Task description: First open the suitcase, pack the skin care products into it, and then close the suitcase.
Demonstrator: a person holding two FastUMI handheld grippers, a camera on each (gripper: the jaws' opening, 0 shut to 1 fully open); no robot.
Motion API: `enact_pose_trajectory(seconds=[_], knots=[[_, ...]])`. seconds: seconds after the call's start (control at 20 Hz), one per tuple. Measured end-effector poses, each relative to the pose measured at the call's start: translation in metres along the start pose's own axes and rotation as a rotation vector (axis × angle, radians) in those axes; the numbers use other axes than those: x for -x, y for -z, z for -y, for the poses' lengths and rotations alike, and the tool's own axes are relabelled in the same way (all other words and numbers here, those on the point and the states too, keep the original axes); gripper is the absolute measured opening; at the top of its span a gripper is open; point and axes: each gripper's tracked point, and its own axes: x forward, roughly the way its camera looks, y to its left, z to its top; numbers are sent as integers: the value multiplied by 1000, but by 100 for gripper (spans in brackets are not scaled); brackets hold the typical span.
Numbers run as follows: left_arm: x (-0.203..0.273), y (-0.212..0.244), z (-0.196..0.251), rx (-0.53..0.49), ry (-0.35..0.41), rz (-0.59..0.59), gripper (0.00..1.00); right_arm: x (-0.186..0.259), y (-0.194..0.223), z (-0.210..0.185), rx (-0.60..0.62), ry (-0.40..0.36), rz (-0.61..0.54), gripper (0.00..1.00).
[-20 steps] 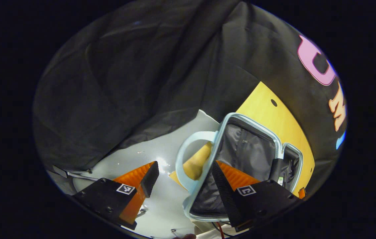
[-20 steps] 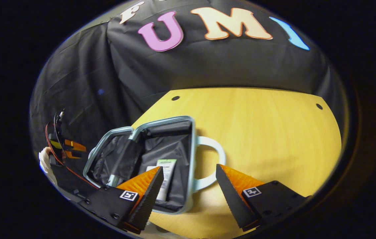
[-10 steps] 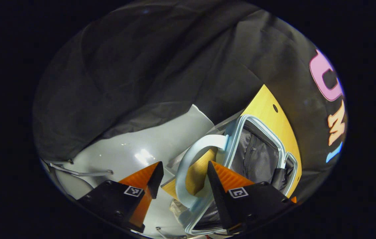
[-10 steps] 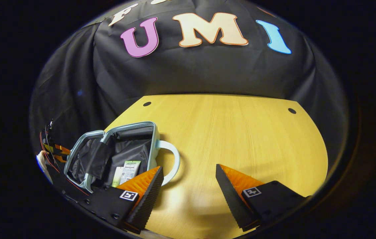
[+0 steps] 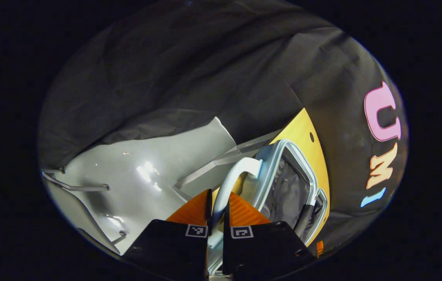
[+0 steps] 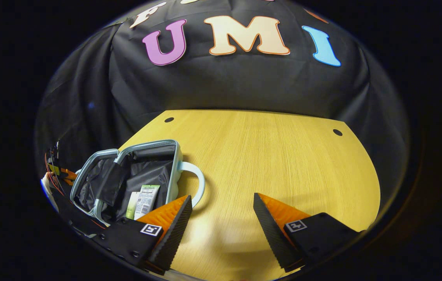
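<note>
Between our left gripper's (image 5: 217,212) fingers, pressed together on it from both sides, runs the pale blue handle (image 5: 231,177) of the suitcase (image 5: 283,183), seen in the left gripper view. Just beyond, the case's lid stands open over its dark lining at the yellow table's (image 5: 302,132) edge. Over on the right gripper view, our right gripper (image 6: 222,218) hangs with jaws wide apart above bare tabletop, holding nothing. Farther left lies the open suitcase (image 6: 127,179) with a skin care tube (image 6: 142,201) inside, the black cloth wall behind.
</note>
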Motion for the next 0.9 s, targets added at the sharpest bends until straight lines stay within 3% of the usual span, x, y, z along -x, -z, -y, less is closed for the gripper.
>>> enact_pose_trajectory(seconds=[0.15,0.2,0.25,0.3,0.45,0.5,0.75,0.8,0.9], knots=[[21,-12,19,-33,19,36,7,-4,3,-5,-9,-11,-4,94],[31,-15,29,-37,33,46,7,-4,3,-7,-12,-14,-8,99],[43,-19,42,-39,56,58,7,-3,5,-8,-13,-18,-10,94],[52,-23,56,-40,84,73,7,-3,6,-9,-15,-21,-11,98],[77,-34,92,-70,146,107,7,-5,7,-13,-24,-31,-5,94],[85,-34,103,-86,159,111,7,-5,6,-14,-30,-34,-1,98],[112,-27,153,-166,193,146,7,-3,4,-11,-69,-47,23,99],[119,-25,166,-179,208,152,7,-2,3,-8,-71,-47,28,94],[130,-16,190,-211,234,159,7,-1,2,-5,-62,-48,35,98]])
